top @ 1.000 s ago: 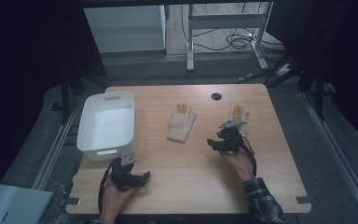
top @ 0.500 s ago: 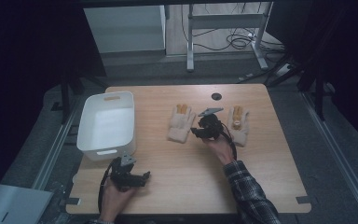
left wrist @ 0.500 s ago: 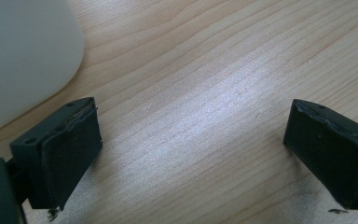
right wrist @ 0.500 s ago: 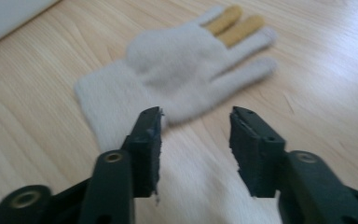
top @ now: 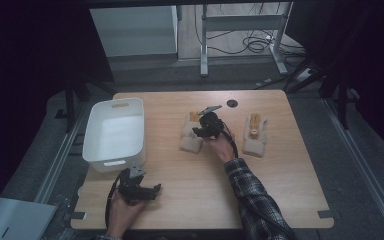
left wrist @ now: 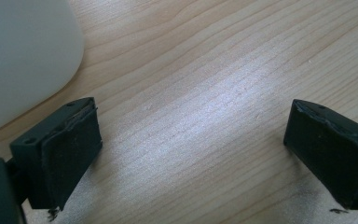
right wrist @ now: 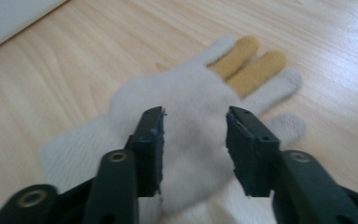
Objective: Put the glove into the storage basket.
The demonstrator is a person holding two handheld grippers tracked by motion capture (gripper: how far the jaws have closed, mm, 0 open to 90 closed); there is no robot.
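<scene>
— Wood-grained bench (top: 280, 175), dim room behind; where does the glove lie?

— One glove (right wrist: 186, 112) lies flat mid-bench toward the far edge, its twin (top: 255, 134) nearer the right edge, the white bin (top: 114, 134) by the left edge.

— And the right gripper (right wrist: 193, 144)?

— Poised over the palm, jaws half-wide, having just been narrowing, gripping nothing yet. Best to sink onto the knit, pinch a fold at the palm, then lift.

— The left gripper (left wrist: 186, 154)?

— Jaws wide, idle near the front edge.
</scene>
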